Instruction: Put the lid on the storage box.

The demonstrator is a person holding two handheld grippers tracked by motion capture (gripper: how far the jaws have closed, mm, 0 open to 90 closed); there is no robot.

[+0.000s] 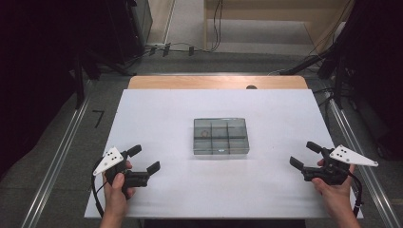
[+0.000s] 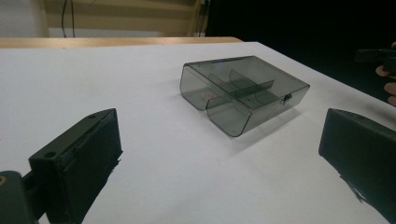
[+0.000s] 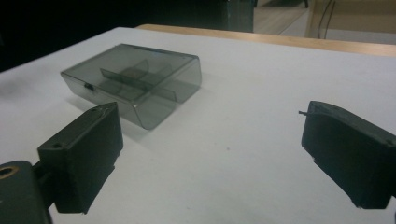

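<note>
A smoky transparent plastic box (image 1: 221, 136) with inner dividers lies closed in the middle of the white table (image 1: 161, 109). My left gripper (image 1: 143, 158) hovers near the front left of the table, jaws wide apart with nothing between them; the box (image 2: 243, 91) lies ahead and to the right of its jaws. My right gripper (image 1: 305, 155) hovers at the front right, also open and empty, and the box (image 3: 133, 81) sits ahead to the left. A small latch shows on the box's front side in both gripper views.
A wooden strip (image 1: 216, 82) borders the table's far edge. Metal rails (image 1: 62, 152) run along both sides on the floor. Cables and dark stands (image 1: 180, 47) sit beyond the table. White surface surrounds the box on all sides.
</note>
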